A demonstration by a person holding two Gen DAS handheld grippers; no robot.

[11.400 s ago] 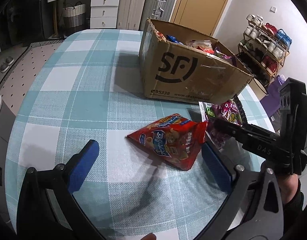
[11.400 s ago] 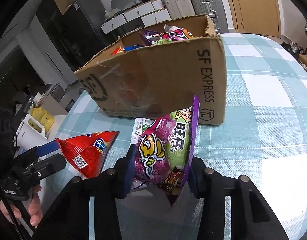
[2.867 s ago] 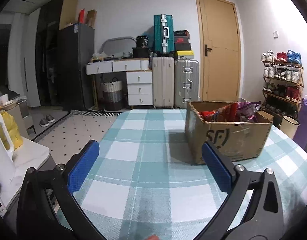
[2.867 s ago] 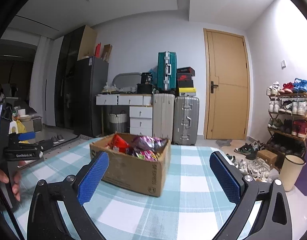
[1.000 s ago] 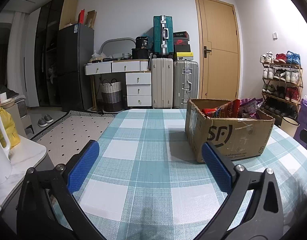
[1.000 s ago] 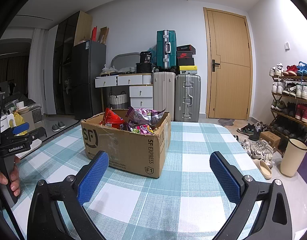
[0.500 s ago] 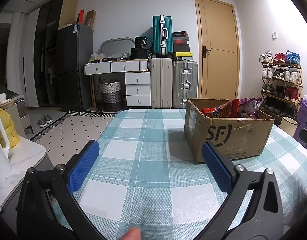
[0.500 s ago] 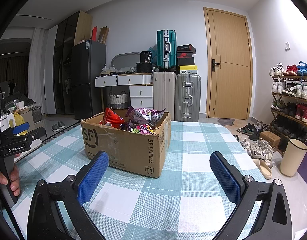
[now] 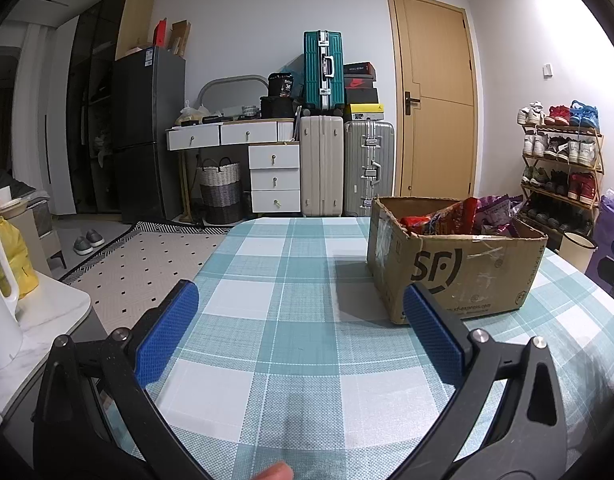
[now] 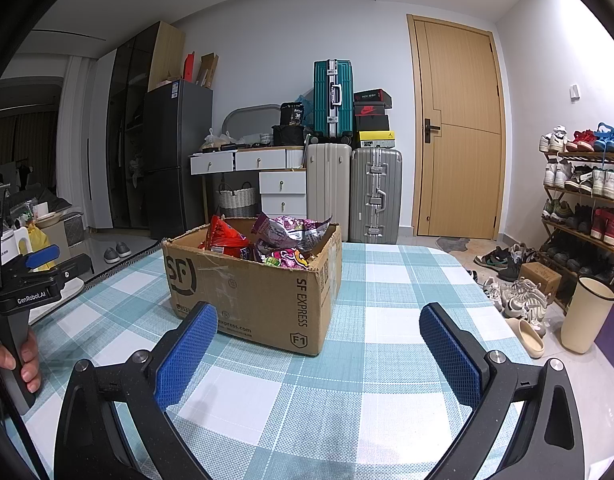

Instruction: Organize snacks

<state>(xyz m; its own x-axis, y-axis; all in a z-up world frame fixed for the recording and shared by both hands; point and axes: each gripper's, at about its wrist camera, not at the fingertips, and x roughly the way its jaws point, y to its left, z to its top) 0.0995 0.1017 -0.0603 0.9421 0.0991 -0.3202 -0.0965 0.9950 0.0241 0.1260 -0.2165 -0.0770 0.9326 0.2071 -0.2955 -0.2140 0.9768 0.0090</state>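
Note:
A brown SF Express cardboard box (image 9: pixel 459 272) stands on the checked table (image 9: pixel 291 280), to the right in the left wrist view and left of centre in the right wrist view (image 10: pixel 251 292). Snack bags fill it: a red bag (image 10: pixel 223 240) and purple bags (image 10: pixel 291 232) stick up above the rim. My left gripper (image 9: pixel 303 320) is open and empty, low over the table, left of the box. My right gripper (image 10: pixel 319 340) is open and empty, in front of the box. The left gripper also shows at the left edge of the right wrist view (image 10: pixel 31 276).
Beyond the table are suitcases (image 9: pixel 347 168), a white drawer unit (image 9: pixel 275 176), a dark fridge (image 9: pixel 147 132), a wooden door (image 9: pixel 431 112) and a shoe rack (image 10: pixel 583 200). A cream bin (image 10: pixel 587 312) and loose shoes lie on the floor at the right.
Since eleven seconds ago both snack bags have left the grippers and the table, and both grippers have pulled back. Over the last second hardly anything has moved.

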